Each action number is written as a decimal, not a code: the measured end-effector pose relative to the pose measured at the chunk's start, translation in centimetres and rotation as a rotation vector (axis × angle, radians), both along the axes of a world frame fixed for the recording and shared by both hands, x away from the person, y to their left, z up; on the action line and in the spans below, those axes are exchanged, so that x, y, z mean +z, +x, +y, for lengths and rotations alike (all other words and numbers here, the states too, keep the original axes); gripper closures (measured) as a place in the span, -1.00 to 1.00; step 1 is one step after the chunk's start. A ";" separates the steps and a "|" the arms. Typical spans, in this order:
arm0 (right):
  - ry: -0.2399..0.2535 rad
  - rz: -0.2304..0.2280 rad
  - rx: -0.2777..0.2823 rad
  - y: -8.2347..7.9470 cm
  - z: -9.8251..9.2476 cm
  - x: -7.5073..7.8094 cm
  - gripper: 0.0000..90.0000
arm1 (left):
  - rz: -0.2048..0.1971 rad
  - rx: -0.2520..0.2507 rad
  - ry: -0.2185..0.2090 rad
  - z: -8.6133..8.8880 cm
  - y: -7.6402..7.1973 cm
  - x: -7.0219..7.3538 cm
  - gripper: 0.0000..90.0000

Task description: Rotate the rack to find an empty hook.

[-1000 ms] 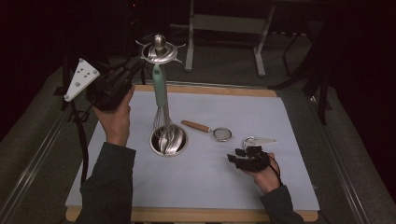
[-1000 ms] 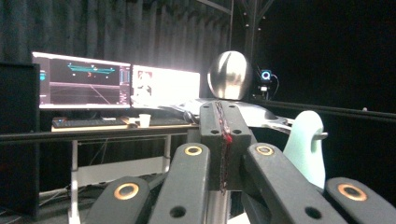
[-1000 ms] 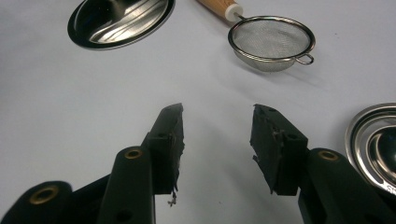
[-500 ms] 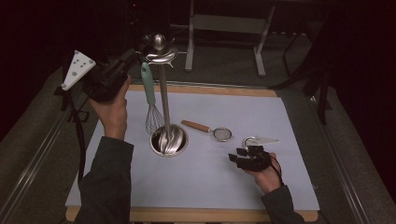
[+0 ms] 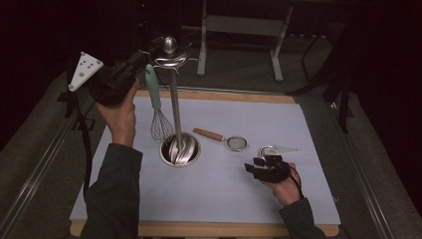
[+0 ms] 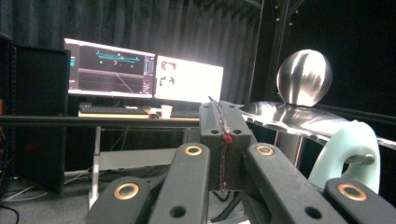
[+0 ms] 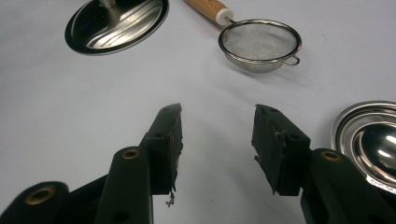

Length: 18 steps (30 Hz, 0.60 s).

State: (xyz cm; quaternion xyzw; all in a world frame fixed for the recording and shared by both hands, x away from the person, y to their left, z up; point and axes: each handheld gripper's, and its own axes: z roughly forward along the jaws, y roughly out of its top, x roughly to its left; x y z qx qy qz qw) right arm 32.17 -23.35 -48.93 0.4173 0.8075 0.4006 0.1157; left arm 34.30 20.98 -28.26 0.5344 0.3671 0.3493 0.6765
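**Whisk hanging at the utensil stand, both hand-held grippers in view**

High view. The left hand-held gripper (image 5: 130, 74) is raised beside the crown of the utensil stand (image 5: 172, 99), a polished steel post with a ball finial, a ring of hooks and a round dished base standing on the pale mat (image 5: 278, 124) that covers the desk (image 5: 209, 230). A whisk (image 5: 157, 107) with a mint-green handle hangs upright from the crown, wires downward, its loops just above the base and close beside the post. The gripper's tip sits next to the top of the whisk handle; whether it touches the handle cannot be told. A grey three-cornered plate with dark dots tops this gripper. To the right of the base lies a small mesh strainer (image 5: 230, 141) with a wooden handle, flat on the mat. The right hand-held gripper (image 5: 260, 167) rests low on the mat near the front right, with a small round steel dish (image 5: 269, 149) just beyond it.

Left gripper view. The jaws are clenched, pads pressed together with nothing between them. The stand's ball finial and flat crown appear to the right, and the curved top of the mint-green whisk handle sits beside the right jaw, apart from the pads. Two lit monitors (image 6: 142, 77) stand on a far counter; their writing is too small to read.

Right gripper view. The jaws are released, spread wide over bare mat. The strainer, the stand base and the steel dish lie beyond them. A label at the dish's edge is illegible.
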 end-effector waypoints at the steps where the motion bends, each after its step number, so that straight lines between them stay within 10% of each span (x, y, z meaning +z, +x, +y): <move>1: 0.001 0.000 0.000 0.0 0.0 0.0 0.16 | 0.002 0.000 0.009 0.0 -0.1 -0.1 1.00; 10: 0.005 -0.002 -0.014 0.1 -0.5 0.2 0.16 | 0.043 0.011 0.064 1.1 -1.1 -1.9 0.99; 18: -0.008 -0.012 -0.027 0.2 -0.9 0.4 0.16 | 0.119 0.036 0.083 2.0 -3.0 -6.7 0.94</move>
